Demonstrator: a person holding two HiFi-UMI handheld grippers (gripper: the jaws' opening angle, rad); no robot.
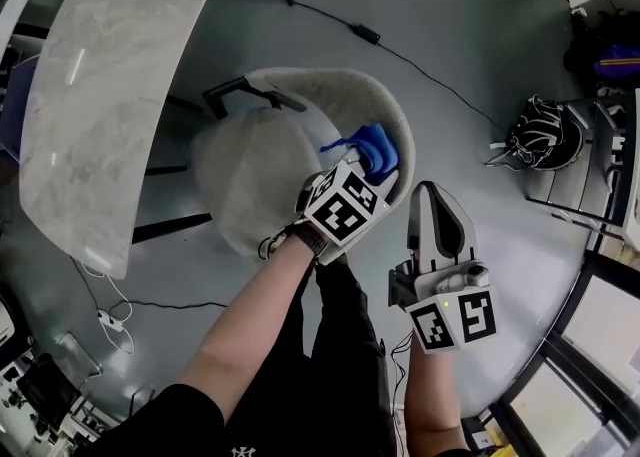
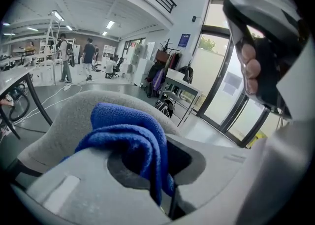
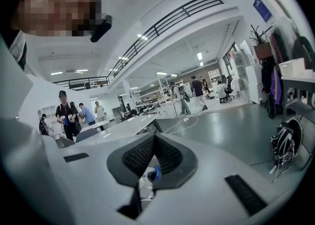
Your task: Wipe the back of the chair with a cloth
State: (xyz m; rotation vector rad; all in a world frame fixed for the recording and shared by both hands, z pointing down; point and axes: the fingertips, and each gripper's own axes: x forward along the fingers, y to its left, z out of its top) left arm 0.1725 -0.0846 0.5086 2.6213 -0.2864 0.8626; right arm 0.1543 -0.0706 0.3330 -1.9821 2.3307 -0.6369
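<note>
The blue cloth (image 1: 372, 148) sits bunched on the top rim of the chair back (image 1: 330, 80), toward the right end of its curve. The left gripper (image 1: 370, 167) has its jaws closed on a fold of it, and the rest of the cloth spills over the grey upholstery. The round seat (image 1: 245, 180) lies inside the curved back. The right gripper (image 1: 432, 195) hangs just beside the outer face of the chair back without touching it. Its jaws are pressed together with nothing between them.

The chair stands on a glossy grey floor (image 1: 470, 5) in a large open hall. A pale marble-patterned table top (image 1: 110, 75) lies to the chair's left, and its long curved edge passes close to the seat. A black cable (image 1: 400, 53) trails across the floor beyond the chair. A black-and-white bag (image 1: 545, 133) rests well off to the right, near dark-framed glass panels (image 1: 600, 345).

Bare floor lies between the chair and the bag, so the right side and the far side of the chair back are open. The table crowds the left side. The right gripper view shows several people (image 3: 66, 115) standing far off among desks.
</note>
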